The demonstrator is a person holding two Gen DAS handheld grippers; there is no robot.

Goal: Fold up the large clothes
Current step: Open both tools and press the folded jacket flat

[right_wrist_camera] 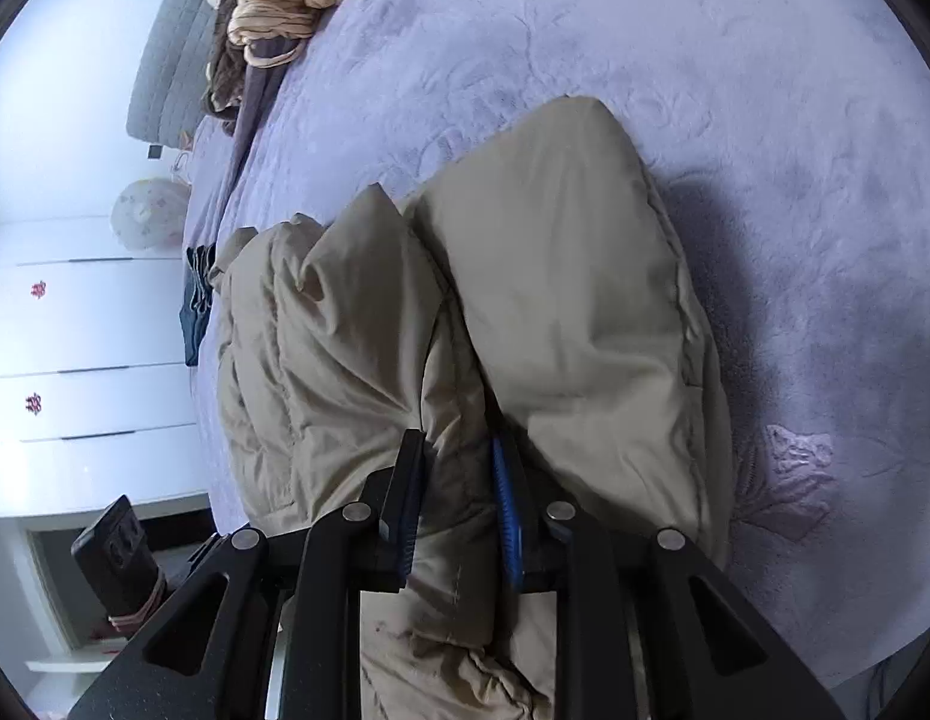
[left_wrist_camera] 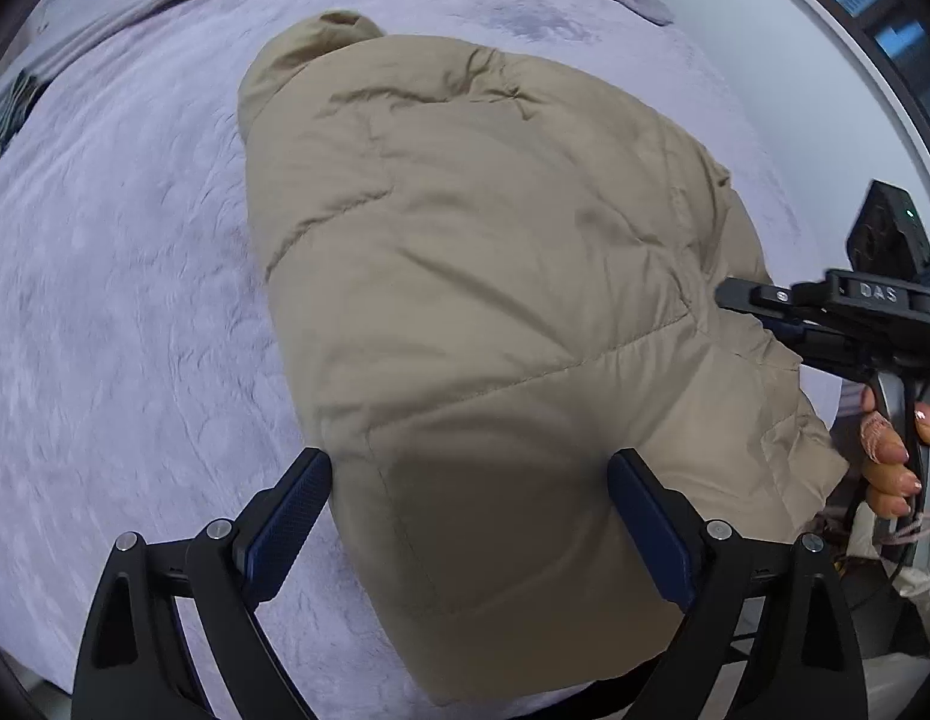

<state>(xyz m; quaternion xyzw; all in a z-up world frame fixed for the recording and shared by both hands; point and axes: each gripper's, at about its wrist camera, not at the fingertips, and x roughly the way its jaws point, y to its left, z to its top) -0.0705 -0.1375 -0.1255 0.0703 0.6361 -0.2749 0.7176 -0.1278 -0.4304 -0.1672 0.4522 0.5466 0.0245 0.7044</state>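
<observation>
A tan puffer jacket (left_wrist_camera: 477, 276) lies folded lengthwise on the lavender bedspread (left_wrist_camera: 117, 312). My left gripper (left_wrist_camera: 468, 480) is open, its blue-padded fingers spread wide just above the jacket's near end, holding nothing. My right gripper (right_wrist_camera: 459, 456) is shut on a thick fold of the jacket (right_wrist_camera: 561, 300) at its edge; fabric fills the gap between the pads. In the left wrist view the right gripper (left_wrist_camera: 729, 294) reaches in from the right and bites the jacket's side, with a hand on its handle.
A pile of striped beige and brown clothes (right_wrist_camera: 285, 6) lies at the bed's far end. White drawers (right_wrist_camera: 81, 330) and a grey headboard (right_wrist_camera: 165, 66) stand beyond the bed. A window (left_wrist_camera: 873, 6) is at the upper right.
</observation>
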